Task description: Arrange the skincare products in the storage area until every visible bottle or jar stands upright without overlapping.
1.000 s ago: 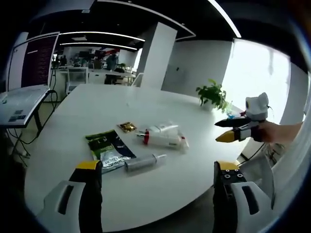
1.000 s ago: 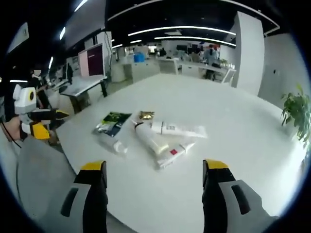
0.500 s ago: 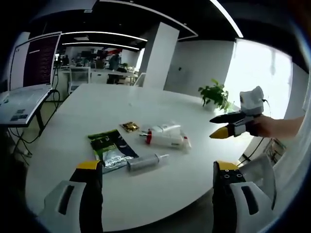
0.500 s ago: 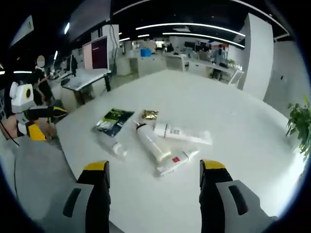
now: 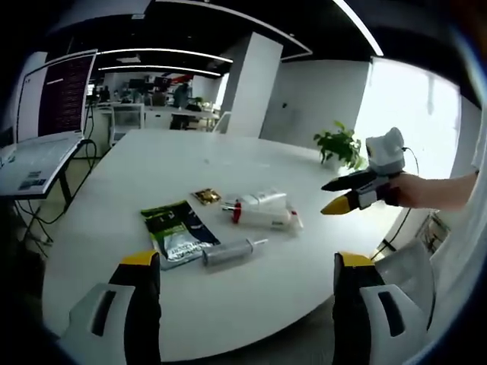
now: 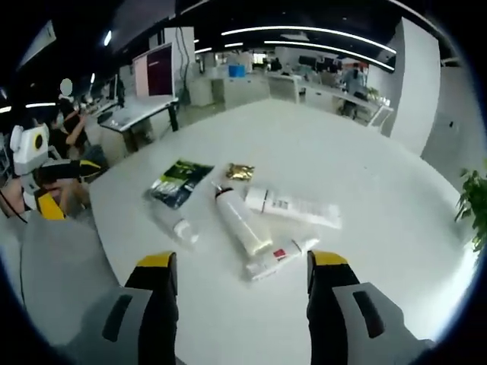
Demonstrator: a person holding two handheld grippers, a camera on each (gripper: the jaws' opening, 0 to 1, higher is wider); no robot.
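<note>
Both tongs wide, empty: left gripper (image 5: 240, 285), right gripper (image 6: 242, 285) approaching. Products lying flat mid white table (image 6: 396, 198): small clear bottle (image 6: 173, 225), red-cap bottle (image 6: 242, 221), two tubes (image 6: 293, 207) crossing. We judge next: grab one, stand it upright. Right view looks down on overlap; left view has plant (image 5: 340, 147).
</note>
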